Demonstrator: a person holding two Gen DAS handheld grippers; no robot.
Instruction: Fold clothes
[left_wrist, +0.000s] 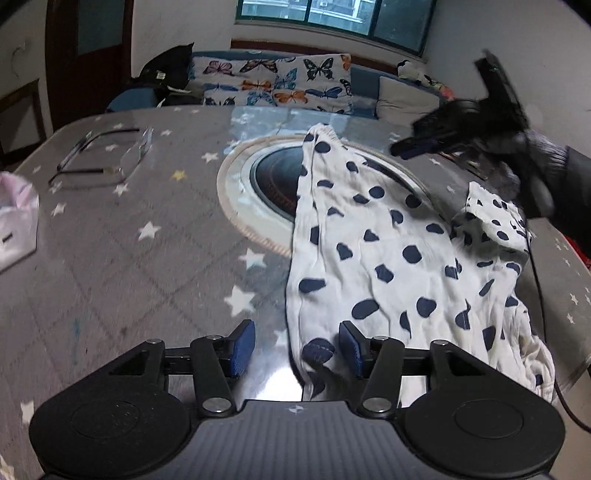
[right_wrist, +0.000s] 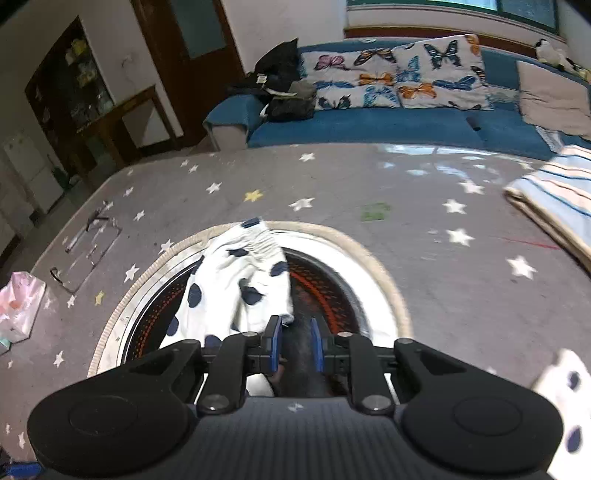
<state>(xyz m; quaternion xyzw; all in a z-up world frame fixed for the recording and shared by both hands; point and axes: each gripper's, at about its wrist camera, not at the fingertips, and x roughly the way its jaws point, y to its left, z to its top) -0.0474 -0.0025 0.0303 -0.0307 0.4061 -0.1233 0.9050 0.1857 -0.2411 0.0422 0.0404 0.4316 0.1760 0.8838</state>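
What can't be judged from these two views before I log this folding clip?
- Spotted garment: its near end is hidden behind the left tool body and its right side is cut by the table edge in the left wrist view.
- Right tool: motion blur smears the cloth at its pads, so contact is unclear.
- Striped cloth: cropped by the right wrist frame edge.

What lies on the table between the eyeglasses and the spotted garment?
In the left wrist view, only bare star-print tablecloth and part of the round inset burner lie between the eyeglasses and the spotted garment.

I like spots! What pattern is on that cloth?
White cloth with dark blue spots, clearest in left wrist view.
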